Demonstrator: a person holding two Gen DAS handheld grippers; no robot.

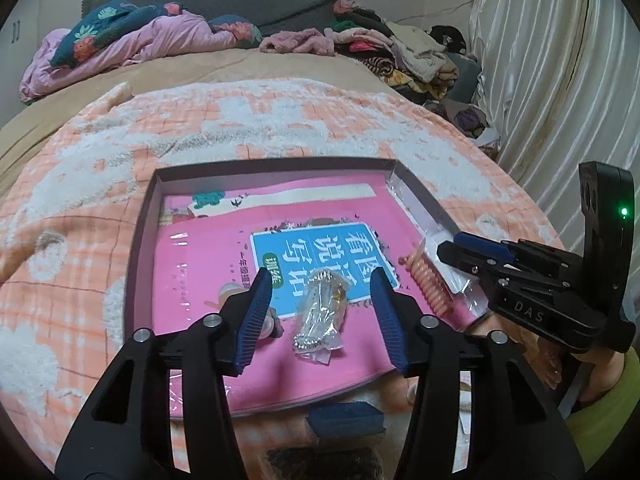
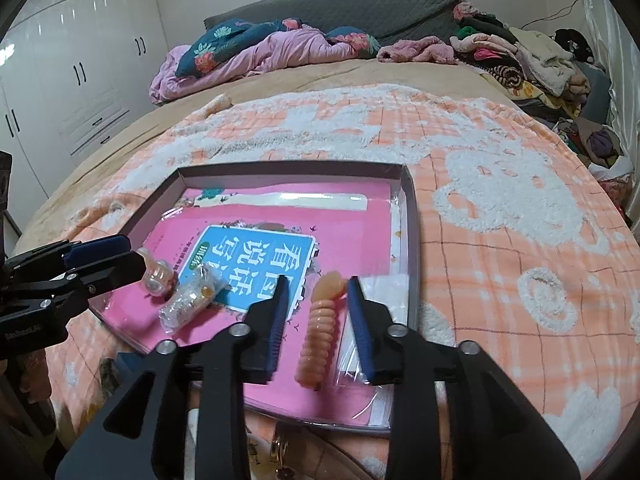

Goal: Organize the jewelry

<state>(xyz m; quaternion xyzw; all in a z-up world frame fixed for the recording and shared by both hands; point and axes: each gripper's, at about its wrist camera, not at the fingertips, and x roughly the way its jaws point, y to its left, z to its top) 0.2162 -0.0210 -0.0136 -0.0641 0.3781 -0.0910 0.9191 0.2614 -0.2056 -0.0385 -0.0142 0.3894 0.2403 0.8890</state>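
A shallow grey box [image 1: 276,163] [image 2: 288,168] lies on the bed with a pink book [image 1: 200,264] [image 2: 352,232] inside. On the book rests a clear bag of silver jewelry [image 1: 320,316] [image 2: 188,300], lying loose between the fingers of my open left gripper [image 1: 322,314] [image 2: 120,254]. An orange spiral band [image 2: 322,328] [image 1: 428,284] lies between the fingers of my open right gripper [image 2: 318,322] [image 1: 456,250]; neither pad presses on it. A clear spiral band [image 2: 158,276] [image 1: 228,291] sits beside the bag, partly hidden behind the left finger.
A white plastic packet [image 2: 384,284] lies at the box's right side. A small dark blue box [image 1: 346,420] sits at the near edge below the book. Orange-and-white blanket [image 2: 500,240] surrounds the box. Piled clothes [image 2: 520,60] and bedding [image 2: 260,52] lie far back.
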